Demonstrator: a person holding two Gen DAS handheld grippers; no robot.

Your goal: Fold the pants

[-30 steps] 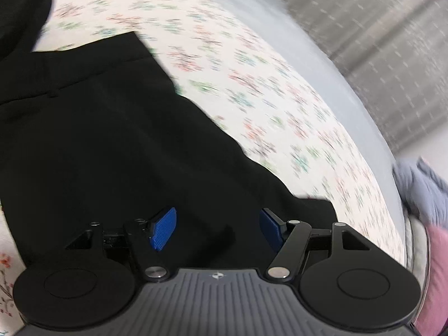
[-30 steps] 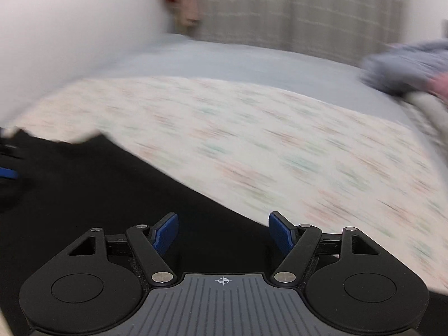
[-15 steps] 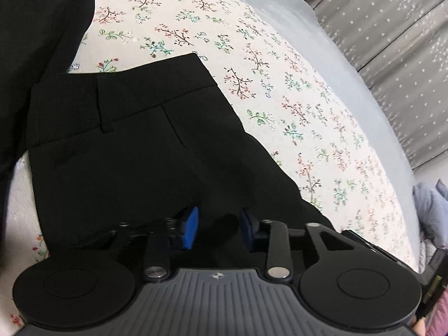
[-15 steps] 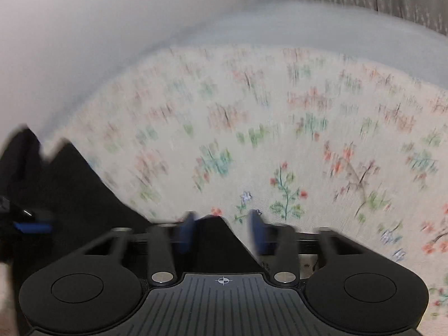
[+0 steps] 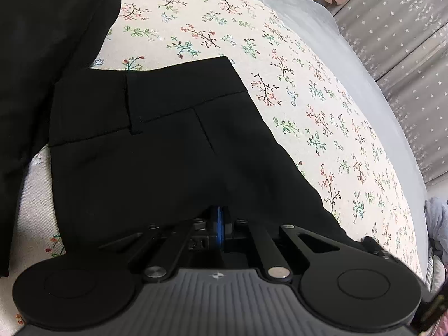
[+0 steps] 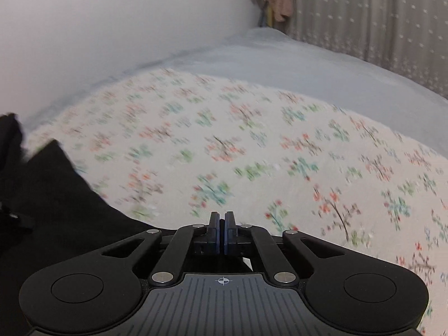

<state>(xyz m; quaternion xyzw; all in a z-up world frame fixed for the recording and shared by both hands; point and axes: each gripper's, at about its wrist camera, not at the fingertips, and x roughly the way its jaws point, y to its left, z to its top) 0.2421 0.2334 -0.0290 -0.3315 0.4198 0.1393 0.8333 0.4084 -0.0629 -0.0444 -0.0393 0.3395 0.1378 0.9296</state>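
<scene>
Pants (image 5: pixel 156 151) pinched in left hand-held gripper (image 5: pixel 219 224)

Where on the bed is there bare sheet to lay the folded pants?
Free: the floral sheet between the black pants and the plain blue bedding along the wall. Crowded: the near left, where the pants and another dark garment lie, and the bed's far right edge with a grey garment.

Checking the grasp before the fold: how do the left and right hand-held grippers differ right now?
The left hand-held gripper sits over the middle of the black pants, below the waistband; the right hand-held gripper sits at the pants' edge by the floral sheet. The left looks pinched on fabric; the right's catch is unclear. Both have just closed.
</scene>
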